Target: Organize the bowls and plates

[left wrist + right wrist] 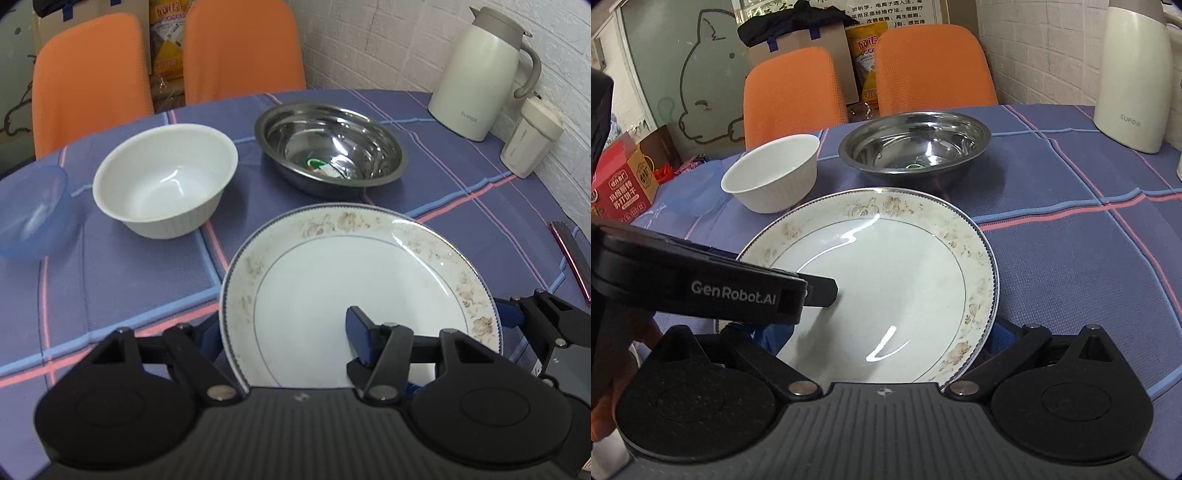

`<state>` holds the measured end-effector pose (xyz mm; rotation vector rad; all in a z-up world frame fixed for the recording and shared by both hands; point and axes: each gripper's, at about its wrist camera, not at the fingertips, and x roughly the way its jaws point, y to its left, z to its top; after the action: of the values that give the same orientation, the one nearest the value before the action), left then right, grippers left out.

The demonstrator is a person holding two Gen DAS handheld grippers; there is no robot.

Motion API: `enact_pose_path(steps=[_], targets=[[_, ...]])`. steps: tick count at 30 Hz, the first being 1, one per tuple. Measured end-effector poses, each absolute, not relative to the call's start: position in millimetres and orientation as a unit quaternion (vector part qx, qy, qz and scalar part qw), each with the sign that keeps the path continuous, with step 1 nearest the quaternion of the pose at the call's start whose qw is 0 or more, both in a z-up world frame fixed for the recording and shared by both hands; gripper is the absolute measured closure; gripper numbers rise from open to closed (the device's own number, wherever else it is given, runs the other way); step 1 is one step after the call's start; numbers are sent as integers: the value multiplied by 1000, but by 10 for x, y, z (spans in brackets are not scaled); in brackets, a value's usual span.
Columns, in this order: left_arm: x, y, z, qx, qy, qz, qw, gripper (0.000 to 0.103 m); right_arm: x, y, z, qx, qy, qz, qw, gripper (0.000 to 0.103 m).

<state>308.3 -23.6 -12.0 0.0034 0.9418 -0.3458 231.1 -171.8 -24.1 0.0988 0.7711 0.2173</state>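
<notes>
A white plate with a worn floral rim (354, 288) (886, 280) fills the near middle of both views, tilted and held above the blue checked tablecloth (122, 280). My left gripper (288, 339) has one blue-padded finger over the plate's inner face and the other under its left rim, shut on the plate. My right gripper (886, 339) has its fingers hidden beneath the plate's near edges; its opening cannot be read. The left gripper also shows in the right wrist view (820, 291). Behind stand a white bowl (166, 177) (775, 173), a steel bowl (332, 147) (916, 144) and a blue translucent bowl (33, 210).
A cream thermos jug (484, 74) (1134, 74) and a white lidded cup (532, 140) stand at the back right by the brick wall. Two orange chairs (240, 48) sit behind the table. A red-edged dark object (572, 254) lies at the right edge.
</notes>
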Motion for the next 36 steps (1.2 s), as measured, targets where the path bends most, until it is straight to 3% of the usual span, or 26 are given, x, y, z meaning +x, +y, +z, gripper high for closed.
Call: enact_pose_path(steps=[13,23,36], targets=[[2563,161,247,-8,394,-143,908,46,2023,-1401,-34,43,337,122,933,11],[1796,928,438,-44,362,-84,928,46,1605,-874,186,23,298,172,939,11],[905,1483,76,-49,370,-16,927,46,919,-75,-77,14,325,255,911,11]])
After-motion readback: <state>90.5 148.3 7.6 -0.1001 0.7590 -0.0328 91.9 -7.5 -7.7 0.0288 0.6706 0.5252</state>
